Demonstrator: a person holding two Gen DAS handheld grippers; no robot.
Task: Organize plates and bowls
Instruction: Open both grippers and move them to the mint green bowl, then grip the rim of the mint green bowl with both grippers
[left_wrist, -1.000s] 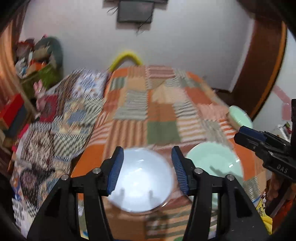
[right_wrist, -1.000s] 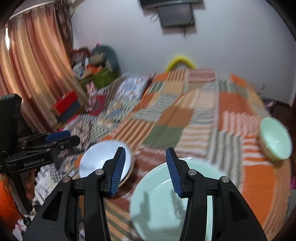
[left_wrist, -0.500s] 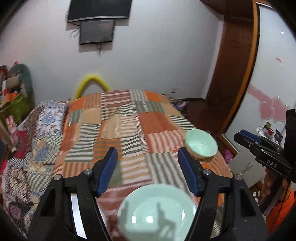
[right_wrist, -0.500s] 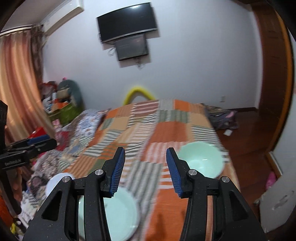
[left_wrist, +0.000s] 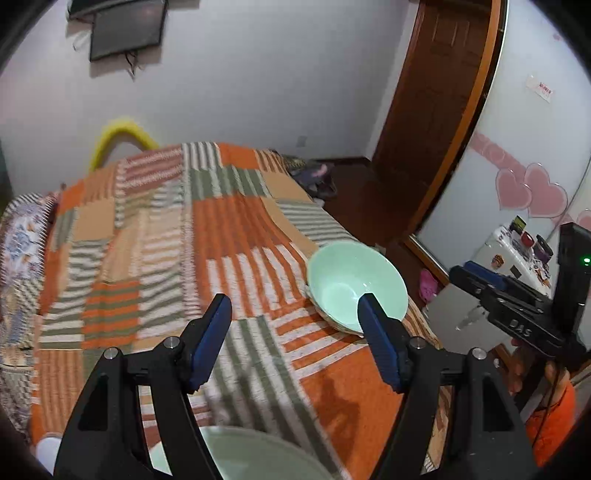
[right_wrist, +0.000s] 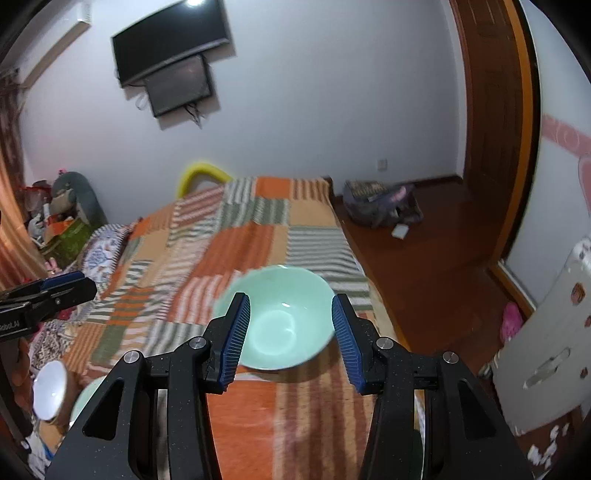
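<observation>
I counted one green bowl (right_wrist: 280, 317) near the bed's (right_wrist: 236, 236) door-side edge, one green plate (right_wrist: 83, 400) and one white bowl (right_wrist: 50, 389) at its near corner, and two grippers, left (left_wrist: 293, 341) and right (right_wrist: 290, 341).

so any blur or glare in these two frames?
Left wrist: quilt smeared by motion, green bowl fairly sharp, small highlight inside. Right wrist: bowl rim slightly soft, glare spot inside, quilt blurred; both fisheye-bent with dark corners.
</observation>
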